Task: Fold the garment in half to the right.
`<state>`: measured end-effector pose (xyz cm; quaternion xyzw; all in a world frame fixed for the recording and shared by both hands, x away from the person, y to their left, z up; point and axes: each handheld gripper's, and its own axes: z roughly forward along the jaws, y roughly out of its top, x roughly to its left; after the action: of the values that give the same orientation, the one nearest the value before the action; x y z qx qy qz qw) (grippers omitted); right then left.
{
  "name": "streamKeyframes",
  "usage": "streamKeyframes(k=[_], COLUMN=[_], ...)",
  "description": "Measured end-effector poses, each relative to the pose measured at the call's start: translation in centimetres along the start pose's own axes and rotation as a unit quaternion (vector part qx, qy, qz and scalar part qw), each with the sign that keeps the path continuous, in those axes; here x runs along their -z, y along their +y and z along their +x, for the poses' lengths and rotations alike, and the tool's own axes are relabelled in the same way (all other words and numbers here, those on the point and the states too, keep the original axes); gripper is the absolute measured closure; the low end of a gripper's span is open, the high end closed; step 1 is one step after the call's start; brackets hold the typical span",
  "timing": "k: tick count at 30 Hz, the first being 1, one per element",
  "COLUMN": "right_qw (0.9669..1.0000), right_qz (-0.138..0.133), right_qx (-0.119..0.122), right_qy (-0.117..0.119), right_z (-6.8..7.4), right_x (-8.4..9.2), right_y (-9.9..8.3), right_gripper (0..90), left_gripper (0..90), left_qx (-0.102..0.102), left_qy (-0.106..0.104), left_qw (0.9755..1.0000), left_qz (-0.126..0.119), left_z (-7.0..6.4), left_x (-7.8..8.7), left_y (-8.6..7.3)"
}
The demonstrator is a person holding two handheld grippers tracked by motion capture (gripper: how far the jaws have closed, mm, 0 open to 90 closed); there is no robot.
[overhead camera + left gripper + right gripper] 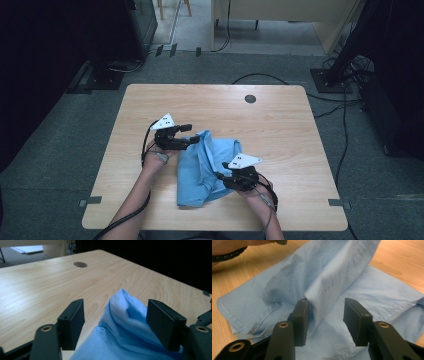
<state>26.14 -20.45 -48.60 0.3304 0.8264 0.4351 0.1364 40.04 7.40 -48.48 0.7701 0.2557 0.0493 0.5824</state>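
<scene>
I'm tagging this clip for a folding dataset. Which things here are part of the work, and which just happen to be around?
Part of the work:
- blue shirt, lying rumpled on the table
- left gripper, jaws apart around a fold of it
- right gripper, jaws apart over the cloth

Just around:
- round cable hole in the tabletop
- cables on the floor
- black stand base beyond the table
</scene>
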Motion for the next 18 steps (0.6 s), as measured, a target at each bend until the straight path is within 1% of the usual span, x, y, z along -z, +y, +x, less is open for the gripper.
streamKeyframes(k=[2, 3, 6, 10, 11, 13, 15, 18], right_qw=[1.0000, 1.0000, 0.9998, 0.9995, 0.9995, 0.9995, 0.9995, 0.9993], right_qz=[-0.006, -0.008, -0.020, -0.029, -0.029, -0.028, -0.028, -0.031], right_qx=[0.001, 0.001, 0.003, 0.003, 0.008, 0.008, 0.012, 0.013], right_qy=[-0.001, -0.002, -0.008, -0.008, -0.010, -0.011, -0.012, -0.014], right_z=[-0.1, -0.1, -0.1, -0.2, -0.2, -0.2, -0.1, -0.1], right_x=[0.3, 0.5, 1.1, 1.6, 1.7, 1.7, 1.7, 1.9], right_y=[0.1, 0.2, 0.6, 1.1, 1.2, 1.3, 1.3, 1.4], right_gripper=[53.2, 52.7, 51.0, 50.7, 50.6, 50.5, 50.1, 49.8], left_gripper=[29.8, 29.7, 28.5, 28.5, 28.5, 28.5, 28.5, 28.5], left_qx=[0.001, -0.001, 0.001, 0.012, 0.013, 0.007, -0.003, -0.004], left_qy=[0.003, 0.005, 0.013, 0.012, 0.010, 0.009, 0.016, 0.019], left_qw=[1.0000, 1.0000, 0.9999, 0.9998, 0.9997, 0.9997, 0.9998, 0.9998], left_qz=[-0.003, -0.001, 0.001, -0.014, -0.017, -0.020, -0.014, -0.002], left_z=[0.0, 0.1, 0.3, 0.4, 0.4, 0.1, 0.0, 0.1], left_x=[0.1, 0.1, 0.3, 0.8, 0.9, 1.0, 1.0, 0.8], left_y=[0.0, 0.0, 0.0, 0.3, 0.5, 0.7, 0.8, 0.6])
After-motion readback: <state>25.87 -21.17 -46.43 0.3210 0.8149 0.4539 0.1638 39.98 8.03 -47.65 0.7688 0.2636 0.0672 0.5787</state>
